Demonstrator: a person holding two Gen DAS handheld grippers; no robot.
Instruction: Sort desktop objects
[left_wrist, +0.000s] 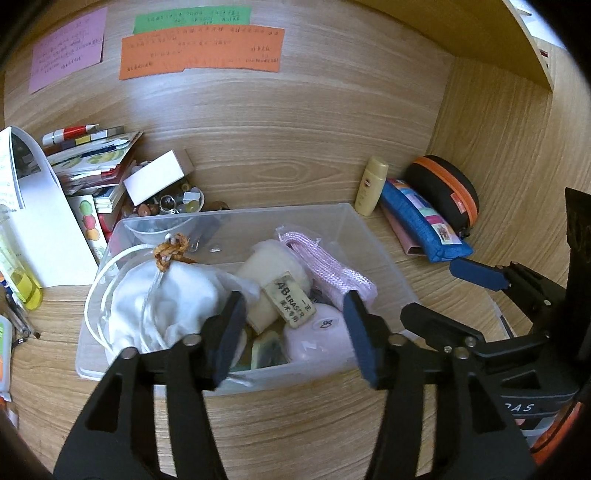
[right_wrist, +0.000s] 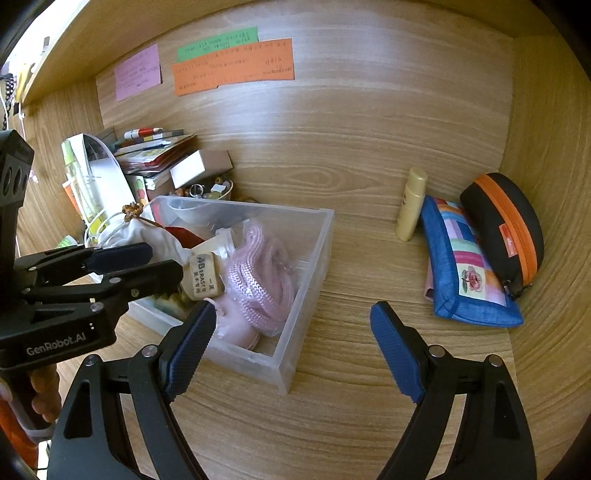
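Observation:
A clear plastic box (left_wrist: 240, 218) on the wooden desk holds a white drawstring bag (left_wrist: 166, 295), a cream jar (left_wrist: 269, 262), a coil of pink cord (left_wrist: 328, 269), a pale pink case (left_wrist: 317, 339) and a worn eraser (left_wrist: 290, 301). My left gripper (left_wrist: 293, 314) hangs over the box's near side, open. The eraser lies between its pads, touching neither, resting on the jar. The right wrist view shows the eraser (right_wrist: 207, 275) just past the left gripper (right_wrist: 166, 262). My right gripper (right_wrist: 293, 314) stands wide open and empty over the box's (right_wrist: 325, 229) near right corner.
A blue patchwork pouch (right_wrist: 465, 269), a black case with an orange zip (right_wrist: 506, 225) and a small yellow bottle (right_wrist: 410, 206) sit to the right by the side wall. Booklets, a white carton (left_wrist: 159, 177) and small trinkets crowd the left. Coloured notes (left_wrist: 199, 51) hang on the back panel.

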